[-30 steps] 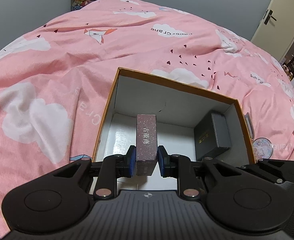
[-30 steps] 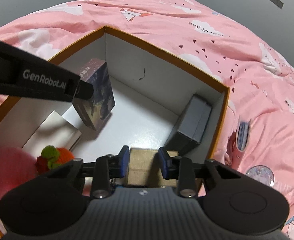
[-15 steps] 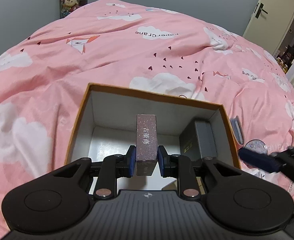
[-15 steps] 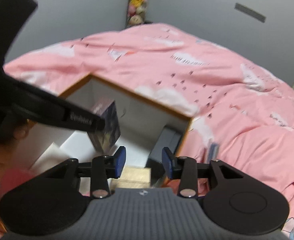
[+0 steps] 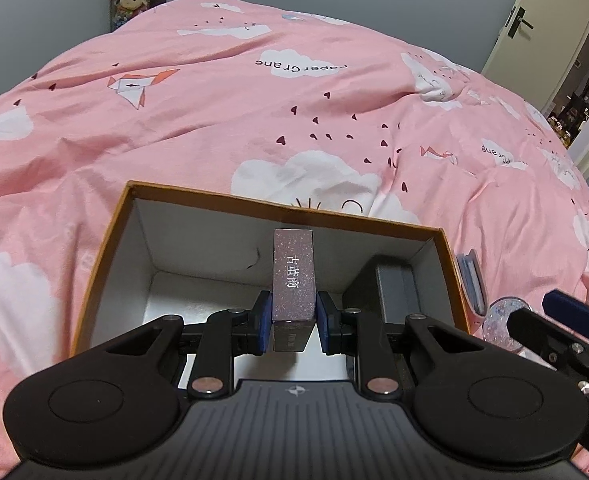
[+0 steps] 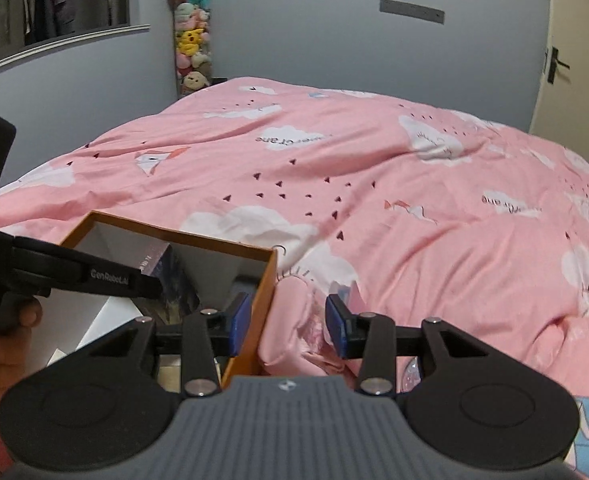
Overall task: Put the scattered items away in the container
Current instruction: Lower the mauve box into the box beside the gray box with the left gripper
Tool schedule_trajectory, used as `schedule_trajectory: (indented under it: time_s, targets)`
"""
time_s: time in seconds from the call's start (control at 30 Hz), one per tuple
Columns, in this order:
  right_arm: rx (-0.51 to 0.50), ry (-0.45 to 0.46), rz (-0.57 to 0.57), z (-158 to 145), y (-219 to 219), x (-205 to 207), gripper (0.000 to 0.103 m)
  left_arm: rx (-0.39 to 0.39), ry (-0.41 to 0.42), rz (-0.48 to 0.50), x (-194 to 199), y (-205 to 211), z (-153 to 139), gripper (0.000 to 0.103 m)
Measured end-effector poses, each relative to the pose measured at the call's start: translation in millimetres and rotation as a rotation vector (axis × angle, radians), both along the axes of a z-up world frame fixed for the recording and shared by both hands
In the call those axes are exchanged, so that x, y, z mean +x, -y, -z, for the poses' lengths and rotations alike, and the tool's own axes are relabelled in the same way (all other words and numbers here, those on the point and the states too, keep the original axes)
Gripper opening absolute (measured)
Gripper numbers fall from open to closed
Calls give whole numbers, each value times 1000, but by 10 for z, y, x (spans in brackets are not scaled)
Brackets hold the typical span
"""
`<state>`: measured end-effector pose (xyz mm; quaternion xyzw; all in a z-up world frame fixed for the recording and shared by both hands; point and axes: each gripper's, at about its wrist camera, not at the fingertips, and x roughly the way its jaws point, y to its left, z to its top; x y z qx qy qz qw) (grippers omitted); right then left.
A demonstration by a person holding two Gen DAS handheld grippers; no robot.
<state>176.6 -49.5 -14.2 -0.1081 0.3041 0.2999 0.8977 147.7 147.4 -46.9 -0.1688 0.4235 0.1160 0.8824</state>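
One hand-held gripper (image 5: 293, 322) clamping purple box (image 5: 294, 276), probably cardboard

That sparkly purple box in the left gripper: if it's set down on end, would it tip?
Probably. The purple box looks tall and narrow, so on end it may topple. It seems stiff: its flat sides hold shape between the left gripper's pads.

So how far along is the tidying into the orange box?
Partly done: a dark grey case already lies inside the orange-rimmed cardboard box. In hand: the left gripper holds a sparkly purple carton over the box. The right gripper is empty. Left: a round glittery disc and a blue card stack on the pink duvet.
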Motion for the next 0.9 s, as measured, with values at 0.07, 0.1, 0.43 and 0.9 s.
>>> schedule_trajectory:
  time_s: [0.07, 0.1, 0.43, 0.9]
  targets:
    - [0, -10, 5, 43, 28, 25, 44, -2, -1, 3, 47, 7, 16, 26]
    - [-1, -15, 7, 64, 38, 34, 44, -3, -1, 4, 72, 11, 23, 26]
    - [11, -55, 27, 206, 120, 146, 44, -43, -25, 78, 219, 199, 93, 26]
    - [21, -78, 27, 297, 175, 185, 44, -73, -49, 207, 299, 282, 122, 31]
